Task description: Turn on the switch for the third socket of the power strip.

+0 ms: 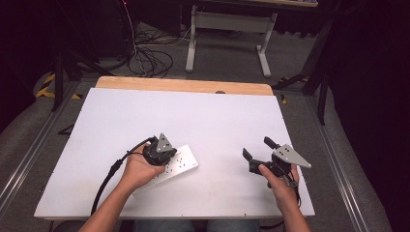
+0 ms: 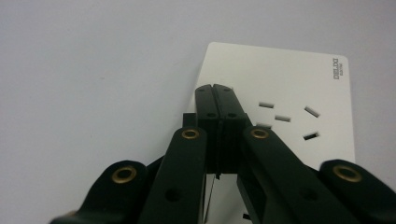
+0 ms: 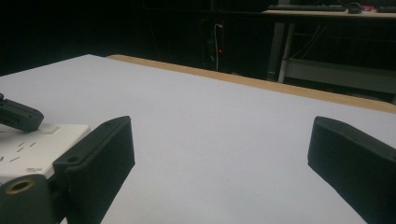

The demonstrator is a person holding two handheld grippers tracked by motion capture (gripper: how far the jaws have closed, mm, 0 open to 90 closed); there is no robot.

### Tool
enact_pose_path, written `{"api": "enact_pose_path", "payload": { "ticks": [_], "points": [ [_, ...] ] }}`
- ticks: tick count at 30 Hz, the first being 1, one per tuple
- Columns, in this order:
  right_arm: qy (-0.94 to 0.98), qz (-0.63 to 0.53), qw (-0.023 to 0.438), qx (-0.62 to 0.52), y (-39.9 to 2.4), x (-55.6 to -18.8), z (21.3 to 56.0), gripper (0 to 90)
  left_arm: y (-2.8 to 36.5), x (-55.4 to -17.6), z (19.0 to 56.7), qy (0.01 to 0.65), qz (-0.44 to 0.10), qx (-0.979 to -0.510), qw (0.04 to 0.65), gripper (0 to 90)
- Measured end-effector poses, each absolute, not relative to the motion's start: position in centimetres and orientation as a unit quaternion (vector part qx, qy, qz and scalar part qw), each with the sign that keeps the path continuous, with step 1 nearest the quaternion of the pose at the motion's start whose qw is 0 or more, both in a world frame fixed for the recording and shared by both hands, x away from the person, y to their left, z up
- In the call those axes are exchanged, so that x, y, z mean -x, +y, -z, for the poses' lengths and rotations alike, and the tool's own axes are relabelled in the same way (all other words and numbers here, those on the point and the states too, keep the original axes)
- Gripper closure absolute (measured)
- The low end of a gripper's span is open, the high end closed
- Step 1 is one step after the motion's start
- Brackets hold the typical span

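A white power strip (image 1: 183, 162) with several socket slots lies slantwise on the white table top (image 1: 208, 121), left of the middle and near the front. My left gripper (image 1: 161, 153) points down at the strip's left part. In the left gripper view its jaws (image 2: 215, 89) are pressed together over the strip (image 2: 285, 79), close to its long edge, and I see nothing between them. My right gripper (image 1: 256, 148) is held to the right, apart from the strip, with its jaws wide open and nothing between them (image 3: 219, 149). The right gripper view has the strip (image 3: 32, 144) at its left edge, with the left gripper's tip (image 3: 18, 116) over it.
A wooden strip (image 1: 183, 85) runs along the table's far edge. Beyond it, cables (image 1: 150, 60) lie on the floor beside a white metal table frame (image 1: 227, 29). Metal rails (image 1: 34, 145) run along both sides of the table.
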State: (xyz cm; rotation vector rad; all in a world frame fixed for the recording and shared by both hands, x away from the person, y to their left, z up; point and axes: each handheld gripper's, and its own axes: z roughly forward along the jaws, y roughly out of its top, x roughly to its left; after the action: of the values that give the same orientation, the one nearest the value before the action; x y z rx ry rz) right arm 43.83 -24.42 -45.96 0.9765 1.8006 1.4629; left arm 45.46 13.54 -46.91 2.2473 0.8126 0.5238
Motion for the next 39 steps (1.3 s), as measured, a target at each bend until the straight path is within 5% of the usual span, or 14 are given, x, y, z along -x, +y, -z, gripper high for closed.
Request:
{"api": "enact_pose_path", "payload": {
  "ticks": [8,17,39],
  "points": [
    [0.682,-0.554,0.305,-0.366,-24.3,-44.0,46.0,7.7,14.1,-45.3,46.6,0.302,-0.221,-0.859,0.348,90.0],
    [0.684,-0.559,0.3,-0.36,-23.9,-44.8,45.8,7.7,20.0,-44.0,43.9,0.364,-0.27,-0.745,0.49,90.0],
    [0.69,-0.564,0.29,-0.35,-23.3,-46.7,45.7,7.9,24.7,-41.9,43.1,0.409,-0.339,-0.655,0.537,89.9]
  ]
}}
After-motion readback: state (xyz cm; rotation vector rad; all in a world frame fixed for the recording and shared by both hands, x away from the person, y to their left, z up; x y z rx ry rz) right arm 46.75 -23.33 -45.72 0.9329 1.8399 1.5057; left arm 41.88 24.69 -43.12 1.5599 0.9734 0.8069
